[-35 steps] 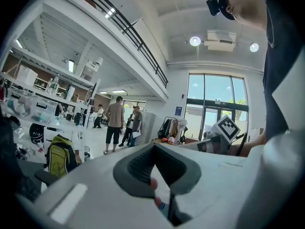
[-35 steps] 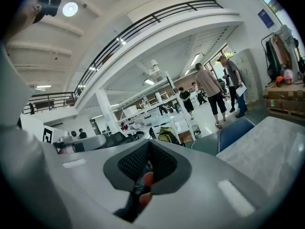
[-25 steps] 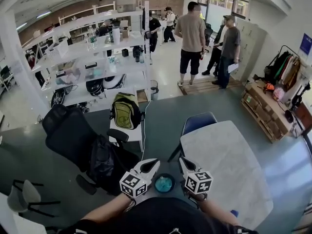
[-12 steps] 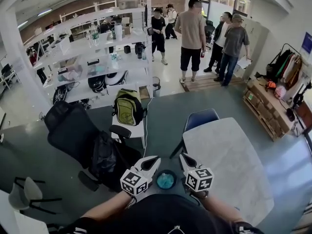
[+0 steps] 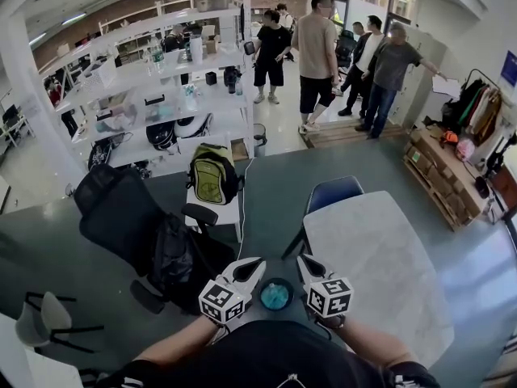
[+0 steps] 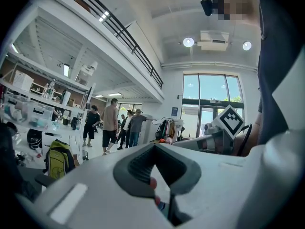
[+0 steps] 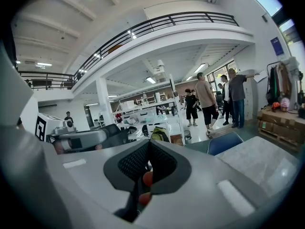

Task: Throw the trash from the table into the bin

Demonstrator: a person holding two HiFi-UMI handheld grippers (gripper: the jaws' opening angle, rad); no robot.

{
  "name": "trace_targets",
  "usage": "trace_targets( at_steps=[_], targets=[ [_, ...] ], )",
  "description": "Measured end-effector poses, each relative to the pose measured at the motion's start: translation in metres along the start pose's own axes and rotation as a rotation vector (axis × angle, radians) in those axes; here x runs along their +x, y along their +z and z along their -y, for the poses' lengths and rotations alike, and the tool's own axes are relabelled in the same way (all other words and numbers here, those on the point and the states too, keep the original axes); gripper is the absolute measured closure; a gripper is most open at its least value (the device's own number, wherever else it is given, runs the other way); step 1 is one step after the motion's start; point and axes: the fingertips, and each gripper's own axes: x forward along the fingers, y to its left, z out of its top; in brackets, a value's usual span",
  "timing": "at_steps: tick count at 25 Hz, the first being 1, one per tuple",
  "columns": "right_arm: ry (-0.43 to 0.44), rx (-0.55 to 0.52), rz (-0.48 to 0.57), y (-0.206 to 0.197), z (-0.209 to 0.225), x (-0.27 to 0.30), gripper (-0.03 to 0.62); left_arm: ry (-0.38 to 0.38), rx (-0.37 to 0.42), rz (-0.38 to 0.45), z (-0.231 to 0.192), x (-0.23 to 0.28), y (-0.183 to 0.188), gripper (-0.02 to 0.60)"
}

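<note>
Now the left gripper [image 5: 252, 267] and the right gripper [image 5: 307, 265] hang close before the person's body, and a round dark bin [image 5: 275, 295] stands on the floor between them. Inside the bin lies something teal. What it is cannot be told from the head view. In the left gripper view the jaws of the left gripper [image 6: 155, 161] are pressed together, with nothing between them. The right gripper [image 7: 148, 161] shows the same in its own view: jaws closed and nothing gripped. The white table [image 5: 380, 273] stands just to the right of the bin, and a blue chair [image 5: 331, 194] is at its far end. To the left are a black office chair [image 5: 121, 217] and a green backpack [image 5: 212, 176] that sits on a white seat. Brown cardboard boxes [image 5: 440, 172] are stacked by the right wall, and several people [image 5: 317, 51] stand far behind.
</note>
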Motion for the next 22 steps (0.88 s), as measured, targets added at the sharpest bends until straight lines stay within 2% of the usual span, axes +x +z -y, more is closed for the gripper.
trace_targets(
  at_steps=[15,22],
  targets=[
    [0.013,-0.076,-0.037,-0.001,-0.001,-0.006,0.565,0.042,-0.009,-0.010,-0.005,-0.013,-0.004,0.580],
    [0.006,-0.055,-0.069,-0.005,0.010,-0.006,0.565,0.082,-0.018,-0.004,-0.016,-0.019,-0.005,0.580]
  ],
)
